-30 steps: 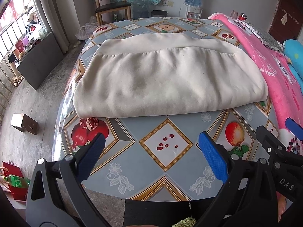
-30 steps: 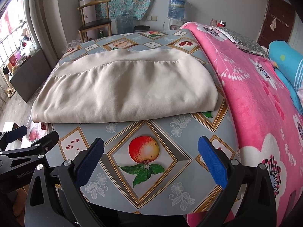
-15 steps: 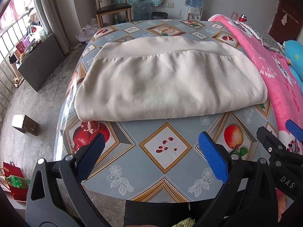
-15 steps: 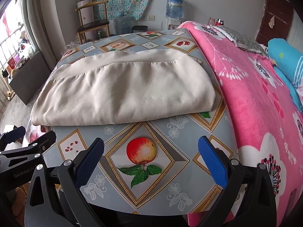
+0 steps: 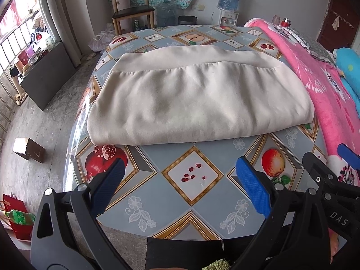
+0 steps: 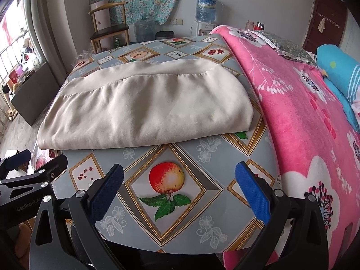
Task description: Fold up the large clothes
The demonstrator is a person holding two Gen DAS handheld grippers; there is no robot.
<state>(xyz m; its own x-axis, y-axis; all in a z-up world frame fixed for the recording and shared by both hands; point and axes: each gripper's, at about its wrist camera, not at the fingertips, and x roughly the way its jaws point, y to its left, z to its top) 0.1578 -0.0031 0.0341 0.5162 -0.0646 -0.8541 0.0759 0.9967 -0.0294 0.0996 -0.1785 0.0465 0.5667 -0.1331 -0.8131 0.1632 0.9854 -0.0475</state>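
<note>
Both my grippers, left (image 5: 177,180) and right (image 6: 177,180), hang with fingers spread wide, holding nothing. The cream garment (image 5: 198,103) lies folded mid-desk (image 5: 193,193). I'd pinch both near corners together and fold evenly. Only the left view shows the floor; the right shows more pink blanket (image 6: 303,112).

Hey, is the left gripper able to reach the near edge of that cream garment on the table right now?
Probably yes. The left gripper is open and empty, and only bare patterned tablecloth lies between it and the folded cream garment. Nothing blocks a straight push forward.
</note>
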